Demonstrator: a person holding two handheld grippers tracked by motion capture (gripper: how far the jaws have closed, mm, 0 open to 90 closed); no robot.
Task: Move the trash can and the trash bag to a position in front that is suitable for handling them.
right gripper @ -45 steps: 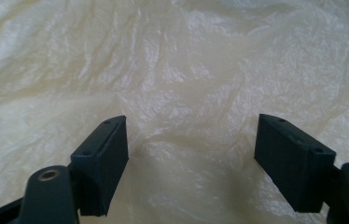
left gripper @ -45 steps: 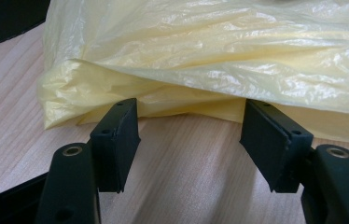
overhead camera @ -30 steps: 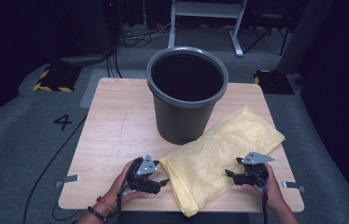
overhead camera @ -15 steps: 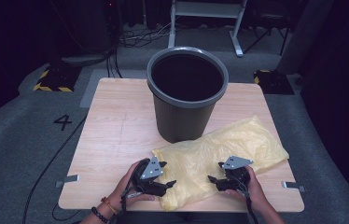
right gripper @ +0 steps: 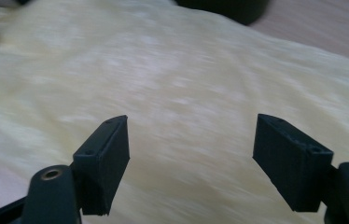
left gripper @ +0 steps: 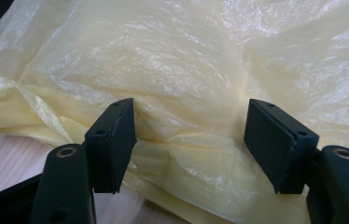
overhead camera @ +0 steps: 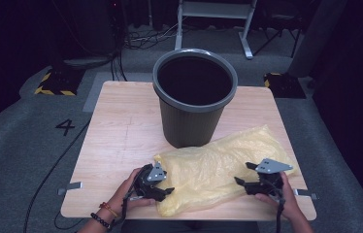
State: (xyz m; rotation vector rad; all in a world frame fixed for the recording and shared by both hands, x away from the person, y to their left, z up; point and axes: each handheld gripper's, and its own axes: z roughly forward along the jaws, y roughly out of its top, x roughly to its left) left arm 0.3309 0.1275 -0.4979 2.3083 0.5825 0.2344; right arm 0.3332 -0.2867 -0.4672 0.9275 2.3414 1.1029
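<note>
only a floor-painted "4" (overhead camera: 65, 127)

Crinkly pale yellow plastic bag (overhead camera: 218, 170) lying flat and rumpled along the table's (overhead camera: 116, 126) near edge, stretching toward the right edge.

One yellow plastic bag (overhead camera: 218, 170) lies on the one wooden table (overhead camera: 121, 131). One dark grey bin (overhead camera: 194, 97) stands on that table. Two grippers are in use, a left gripper (overhead camera: 162, 187) and a right gripper (overhead camera: 247, 182), each with two black jaws and each held by one hand, so two hands in all. On the floor there are two yellow-and-black striped blocks (overhead camera: 53, 83), as far as the dark background allows, and one painted number (overhead camera: 66, 127).
</note>
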